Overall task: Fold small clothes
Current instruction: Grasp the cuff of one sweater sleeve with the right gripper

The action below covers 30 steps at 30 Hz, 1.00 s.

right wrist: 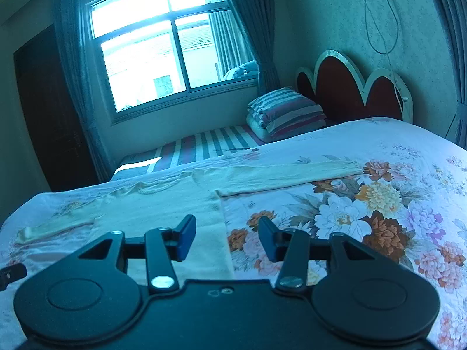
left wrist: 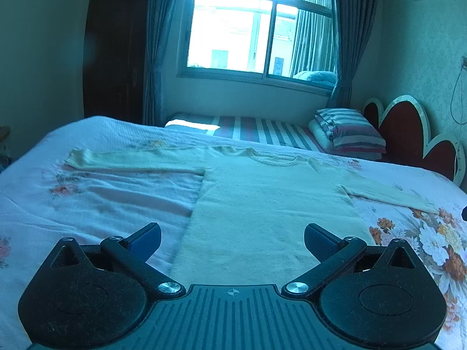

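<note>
Sweater (left wrist: 262, 204) flat on bed (left wrist: 87, 204), front up, both sleeves spread sideways, hem nearest. Left gripper (left wrist: 232, 240) wide open, empty, above hem. Right gripper (right wrist: 227, 240) partly open, nothing between pads, over sweater's right side edge. Risk: pinching bedspread together with knit, since floral cover lies right under edge; uneven grab likely to skew fold or drag sweater.

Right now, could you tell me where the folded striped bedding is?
In both wrist views the folded striped bedding lies at the far end of the striped mattress, below the window's right corner and beside the red headboard.
</note>
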### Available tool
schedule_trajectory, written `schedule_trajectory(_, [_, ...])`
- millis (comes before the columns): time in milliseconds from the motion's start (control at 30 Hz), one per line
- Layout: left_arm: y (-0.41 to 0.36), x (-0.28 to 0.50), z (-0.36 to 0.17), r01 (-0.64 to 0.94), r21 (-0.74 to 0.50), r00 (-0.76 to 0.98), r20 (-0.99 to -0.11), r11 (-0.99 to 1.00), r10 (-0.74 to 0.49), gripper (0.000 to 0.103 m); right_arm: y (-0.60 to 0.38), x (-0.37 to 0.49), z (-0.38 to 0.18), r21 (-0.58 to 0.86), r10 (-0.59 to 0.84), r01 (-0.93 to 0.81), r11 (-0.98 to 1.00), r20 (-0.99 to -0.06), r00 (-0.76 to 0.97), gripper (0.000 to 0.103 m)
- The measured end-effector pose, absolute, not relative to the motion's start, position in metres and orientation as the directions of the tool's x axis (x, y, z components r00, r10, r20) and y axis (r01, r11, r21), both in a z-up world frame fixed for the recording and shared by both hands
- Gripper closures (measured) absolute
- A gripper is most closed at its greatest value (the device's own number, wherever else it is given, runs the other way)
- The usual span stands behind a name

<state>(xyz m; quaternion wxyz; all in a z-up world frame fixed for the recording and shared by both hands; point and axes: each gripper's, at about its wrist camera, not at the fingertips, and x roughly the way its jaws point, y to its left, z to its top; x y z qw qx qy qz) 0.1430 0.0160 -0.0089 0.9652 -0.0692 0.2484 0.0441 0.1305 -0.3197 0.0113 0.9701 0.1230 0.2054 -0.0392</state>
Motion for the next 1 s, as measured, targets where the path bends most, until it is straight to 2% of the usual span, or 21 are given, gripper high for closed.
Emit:
schedule_trajectory(267, [0.019,0.230,-0.037,-0.203,-0.101,0.847,-0.516,0.974,0.123,0.000,-0.430,0.243,-0.029,0.351,-0.113,0.293,0.889,-0.450,0.886,0.074])
schedule_trajectory(367, [0.013,0.271,-0.050,-0.226,-0.061,0.825,-0.543,0.972,0.157,0.000,-0.477,0.291,-0.053,0.392,-0.153,0.366,0.844,-0.478,0.865,0.077])
schedule_trajectory(467, [0.005,0.312,-0.063,-0.255,-0.013,0.793,-0.575,0.967,0.202,0.000,-0.522,0.333,-0.079,0.437,-0.170,0.421,0.795,-0.506,0.846,0.078])
schedule_trajectory(533, [-0.001,0.332,-0.070,-0.265,0.008,0.780,-0.586,0.964,0.219,0.000,-0.553,0.355,-0.100,0.524,-0.139,0.433,0.734,-0.507,0.850,0.078])
schedule_trajectory(667, [-0.010,0.364,-0.082,-0.289,0.021,0.754,-0.611,0.957,0.241,0.000,-0.596,0.376,-0.144,0.624,-0.125,0.493,0.607,-0.537,0.834,0.077])
schedule_trajectory(733, [-0.011,0.375,-0.087,-0.311,0.015,0.742,-0.621,0.950,0.253,0.000,-0.604,0.381,-0.158,0.634,-0.116,0.491,0.598,-0.537,0.835,0.083])
schedule_trajectory(1000, [-0.007,0.389,-0.098,-0.345,0.008,0.726,-0.631,0.939,0.272,0.000,-0.607,0.398,-0.170,0.675,-0.126,0.457,0.579,-0.480,0.868,0.084])
